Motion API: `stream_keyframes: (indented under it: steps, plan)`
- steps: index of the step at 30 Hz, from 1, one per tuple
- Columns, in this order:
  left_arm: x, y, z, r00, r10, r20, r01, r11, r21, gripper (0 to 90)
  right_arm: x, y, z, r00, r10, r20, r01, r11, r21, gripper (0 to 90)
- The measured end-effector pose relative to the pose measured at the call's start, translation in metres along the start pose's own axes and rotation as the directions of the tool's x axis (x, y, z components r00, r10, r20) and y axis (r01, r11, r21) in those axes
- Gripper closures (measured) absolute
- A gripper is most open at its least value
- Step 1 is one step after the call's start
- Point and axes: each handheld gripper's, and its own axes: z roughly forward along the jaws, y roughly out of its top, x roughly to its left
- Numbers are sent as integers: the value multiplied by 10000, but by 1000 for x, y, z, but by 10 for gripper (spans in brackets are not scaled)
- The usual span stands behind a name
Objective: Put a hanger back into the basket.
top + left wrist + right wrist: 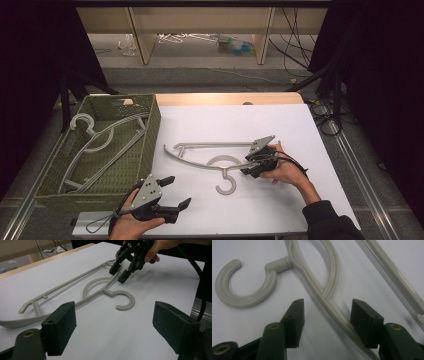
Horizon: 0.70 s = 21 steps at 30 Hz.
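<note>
Grey hanger (210, 162) lies flat at frame centre on the white desk (280, 125). Right gripper (248, 167) straddles its shoulder bar, jaws part-spread, not yet pinching (set to lift it). Left gripper (174, 192), lower left, waits with jaws spread, beside the basket (150, 135).

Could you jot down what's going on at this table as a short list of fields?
Surface: white table
Work in hand: grey hanger lying flat
Right gripper: jaws astride the hanger's arm, pads not yet pressing
Left gripper: open, nothing between its jaws, near the front edge
Basket: green, at left, with more hangers inside
</note>
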Motion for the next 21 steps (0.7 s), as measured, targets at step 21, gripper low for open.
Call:
stream_keyframes:
  steps: [21]
  plan:
    - [2,0,0,10000,-39,-16,39,10000,-87,200,14,9,-6,9875,-1233,-987,1355,9824,1286,709]
